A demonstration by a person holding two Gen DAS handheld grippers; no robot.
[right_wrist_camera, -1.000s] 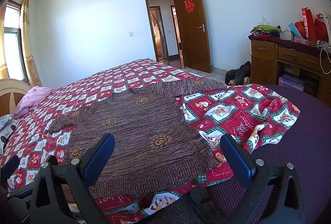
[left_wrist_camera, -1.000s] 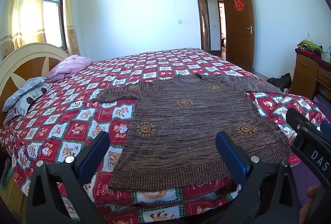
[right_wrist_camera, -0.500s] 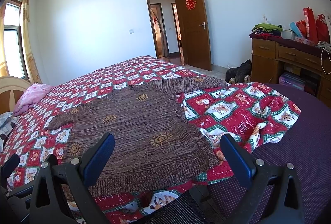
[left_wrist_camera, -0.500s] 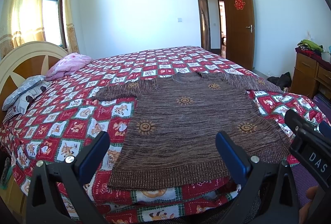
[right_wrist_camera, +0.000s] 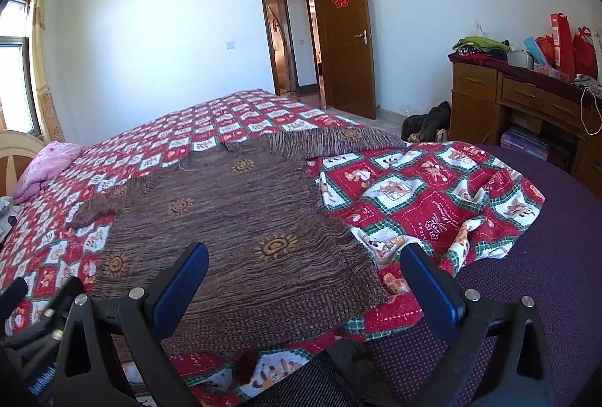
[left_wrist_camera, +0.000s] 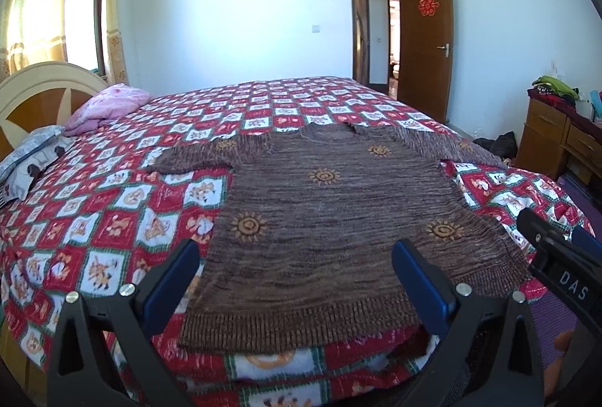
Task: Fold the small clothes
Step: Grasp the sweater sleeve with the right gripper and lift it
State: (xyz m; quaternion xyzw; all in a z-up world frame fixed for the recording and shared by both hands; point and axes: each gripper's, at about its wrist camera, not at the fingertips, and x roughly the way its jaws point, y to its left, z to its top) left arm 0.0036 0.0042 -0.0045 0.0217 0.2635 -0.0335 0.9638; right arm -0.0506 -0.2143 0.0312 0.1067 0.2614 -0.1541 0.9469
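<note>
One brown knit sweater [left_wrist_camera: 338,219] spread flat on quilt [left_wrist_camera: 113,211], likely soft, limp, stretchy; best pinched at ribbed hem corners; left gripper [left_wrist_camera: 295,275] and right gripper [right_wrist_camera: 304,279] both spread wide, empty.

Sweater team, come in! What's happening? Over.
Left gripper open, right gripper open, both empty. Sweater flat on bed, unfolded. Nothing blocking.

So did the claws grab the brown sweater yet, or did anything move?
Not yet. Both views crept slightly closer and lower toward the sweater. The left claw and right claw stayed open and empty; the sweater still lies flat on the bed.
</note>
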